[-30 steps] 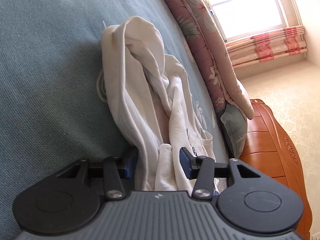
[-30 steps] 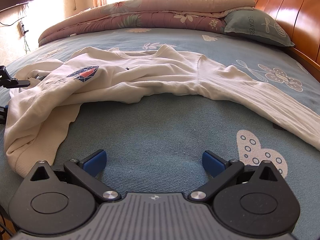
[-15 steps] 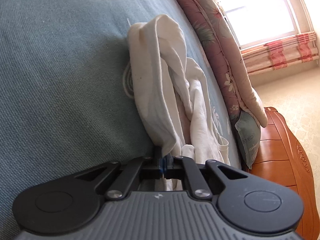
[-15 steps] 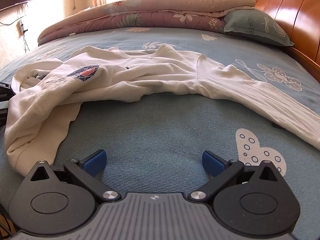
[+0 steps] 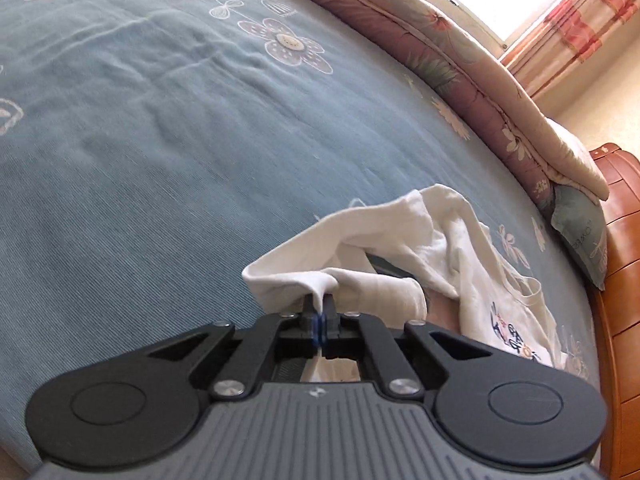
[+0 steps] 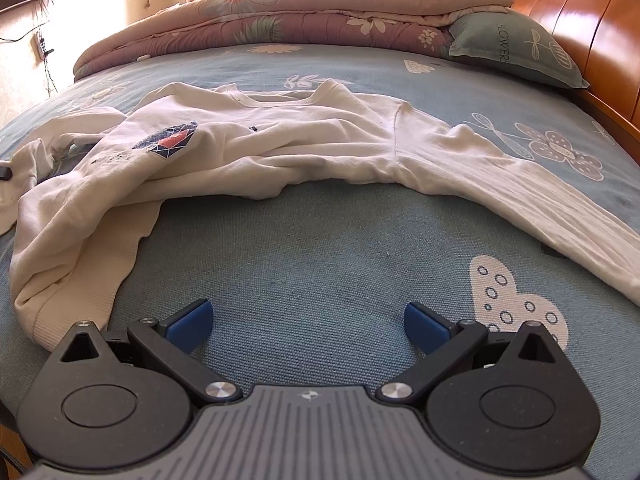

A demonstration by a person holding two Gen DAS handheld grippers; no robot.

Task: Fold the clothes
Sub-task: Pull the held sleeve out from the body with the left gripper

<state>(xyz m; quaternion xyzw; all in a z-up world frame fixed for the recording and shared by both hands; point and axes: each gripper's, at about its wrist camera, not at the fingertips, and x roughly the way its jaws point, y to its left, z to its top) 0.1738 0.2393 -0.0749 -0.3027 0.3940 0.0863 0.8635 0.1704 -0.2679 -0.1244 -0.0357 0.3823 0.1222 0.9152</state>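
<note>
The left gripper (image 5: 319,312) pinches the sweatshirt (image 6: 256,148) at its bunched end — its length runs toward the headboard-side edge of the bed (image 6: 320,264), past the right gripper (image 6: 308,324), gaping empty.

One white sweatshirt (image 6: 256,140), one folded quilt (image 6: 280,20), one pillow (image 6: 516,52), two claws

sweatshirt (image 6: 280,140): cream white, dark blue and red print on the chest
bedspread (image 6: 320,264): blue-grey, white flowers and hearts
quilt (image 6: 280,20): dusty pink, floral
pillow (image 6: 516,48): grey-green, dark lettering
headboard (image 6: 580,12): orange-brown wood
finger pads (image 6: 188,320): blue
</note>
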